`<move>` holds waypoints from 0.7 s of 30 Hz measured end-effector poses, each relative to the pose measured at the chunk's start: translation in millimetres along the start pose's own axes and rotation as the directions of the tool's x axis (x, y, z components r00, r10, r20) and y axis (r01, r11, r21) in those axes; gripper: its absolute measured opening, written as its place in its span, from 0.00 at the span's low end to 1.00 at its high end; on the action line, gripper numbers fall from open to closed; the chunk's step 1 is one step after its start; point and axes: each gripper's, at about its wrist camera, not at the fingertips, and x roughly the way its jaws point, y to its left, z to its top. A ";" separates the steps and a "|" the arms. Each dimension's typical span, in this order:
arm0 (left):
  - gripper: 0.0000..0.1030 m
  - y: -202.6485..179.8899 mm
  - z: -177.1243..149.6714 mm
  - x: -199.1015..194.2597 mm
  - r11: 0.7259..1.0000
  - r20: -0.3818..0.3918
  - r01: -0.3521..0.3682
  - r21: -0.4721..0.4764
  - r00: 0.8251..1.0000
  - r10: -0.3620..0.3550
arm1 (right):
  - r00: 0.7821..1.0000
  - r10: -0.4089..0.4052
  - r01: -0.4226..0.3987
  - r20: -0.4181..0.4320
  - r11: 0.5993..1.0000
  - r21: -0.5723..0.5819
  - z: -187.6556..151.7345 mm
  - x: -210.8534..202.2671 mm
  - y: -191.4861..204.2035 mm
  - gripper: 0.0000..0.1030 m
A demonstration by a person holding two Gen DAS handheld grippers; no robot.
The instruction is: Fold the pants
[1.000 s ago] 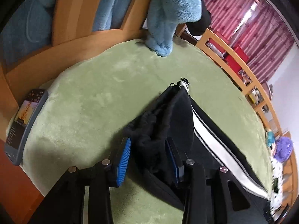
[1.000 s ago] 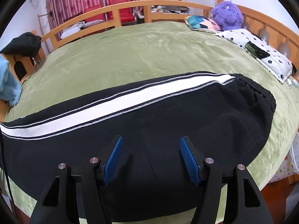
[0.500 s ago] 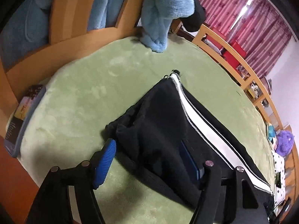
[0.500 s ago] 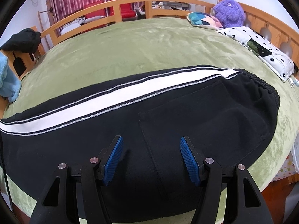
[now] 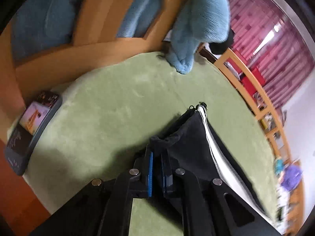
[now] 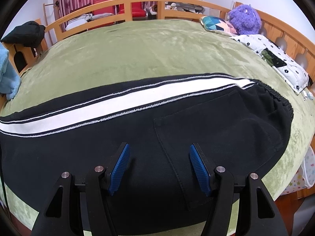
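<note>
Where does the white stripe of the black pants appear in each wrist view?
Left wrist: white stripe runs from centre toward the lower right edge.
Right wrist: white stripe crosses the middle, from left edge to waistband.
Shared landmark: light blue blanket.

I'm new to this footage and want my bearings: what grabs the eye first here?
The black pants with a broad white side stripe stretch across the green blanket. The left gripper is shut on the pants at the cuff end, while the right gripper hangs open above the seat. Next, a purple plush toy by the headboard and a light-blue fleece draped over the footboard.
</note>
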 end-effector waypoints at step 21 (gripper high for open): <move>0.67 -77.9 -104.1 15.2 0.969 -0.164 -0.036 0.245 0.983 0.078 | 0.995 0.083 -0.101 0.057 0.808 0.580 -46.0 8.1 -219.2 0.73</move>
